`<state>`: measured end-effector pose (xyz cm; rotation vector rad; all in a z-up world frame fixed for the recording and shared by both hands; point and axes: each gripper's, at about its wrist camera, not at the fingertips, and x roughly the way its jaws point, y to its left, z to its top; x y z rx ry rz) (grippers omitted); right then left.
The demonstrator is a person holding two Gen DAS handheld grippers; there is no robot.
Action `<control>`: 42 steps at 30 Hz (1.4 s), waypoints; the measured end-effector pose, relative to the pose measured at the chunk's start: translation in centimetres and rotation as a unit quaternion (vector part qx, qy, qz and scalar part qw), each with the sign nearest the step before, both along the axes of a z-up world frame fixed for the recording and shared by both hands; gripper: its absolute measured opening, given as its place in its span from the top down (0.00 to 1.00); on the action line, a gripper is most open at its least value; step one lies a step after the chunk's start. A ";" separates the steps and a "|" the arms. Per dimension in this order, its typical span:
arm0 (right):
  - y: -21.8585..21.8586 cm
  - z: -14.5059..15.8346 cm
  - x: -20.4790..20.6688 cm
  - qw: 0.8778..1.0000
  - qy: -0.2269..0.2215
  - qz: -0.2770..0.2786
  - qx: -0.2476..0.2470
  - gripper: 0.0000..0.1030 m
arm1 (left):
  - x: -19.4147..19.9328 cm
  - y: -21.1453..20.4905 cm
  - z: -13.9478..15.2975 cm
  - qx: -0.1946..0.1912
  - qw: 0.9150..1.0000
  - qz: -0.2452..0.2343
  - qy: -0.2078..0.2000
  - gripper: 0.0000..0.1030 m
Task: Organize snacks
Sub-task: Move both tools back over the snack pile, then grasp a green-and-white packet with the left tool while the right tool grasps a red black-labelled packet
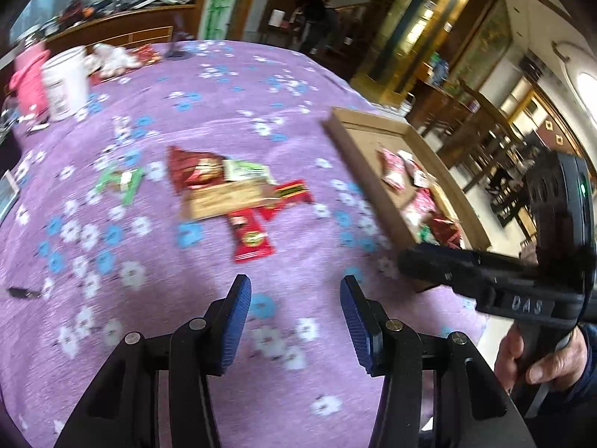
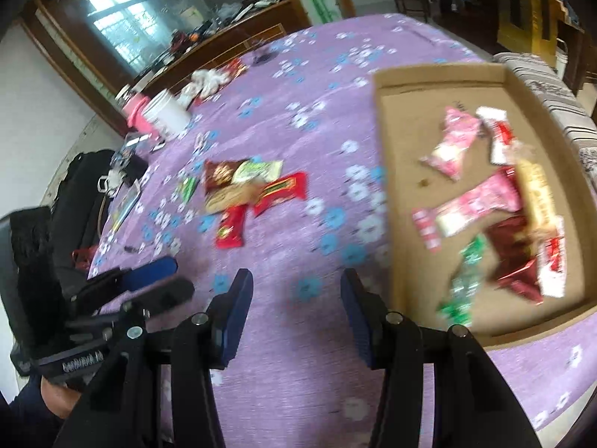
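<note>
Both tongs hang empty, jaws apart: the left gripper (image 1: 294,321) at bottom centre, the right gripper (image 2: 296,317) likewise. Mid-frame lies the loose snack pile (image 1: 231,194) on the purple cloth (image 1: 186,317); the cardboard tray (image 2: 406,224) (already half filled) sits right. Overlapping wrappers could slip, or two lift together.

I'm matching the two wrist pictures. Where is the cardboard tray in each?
Left wrist view: cardboard tray at right of centre, seen edge-on.
Right wrist view: cardboard tray fills the right side, snacks inside.
Shared landmark: white bucket at far left.
</note>
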<state>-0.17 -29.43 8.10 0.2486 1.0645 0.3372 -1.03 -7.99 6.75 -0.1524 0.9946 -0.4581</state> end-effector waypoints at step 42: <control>-4.5 1.2 0.3 0.999 -0.014 0.040 -0.020 0.53 | 14.4 9.3 -5.4 0.034 0.964 0.248 0.093 0.72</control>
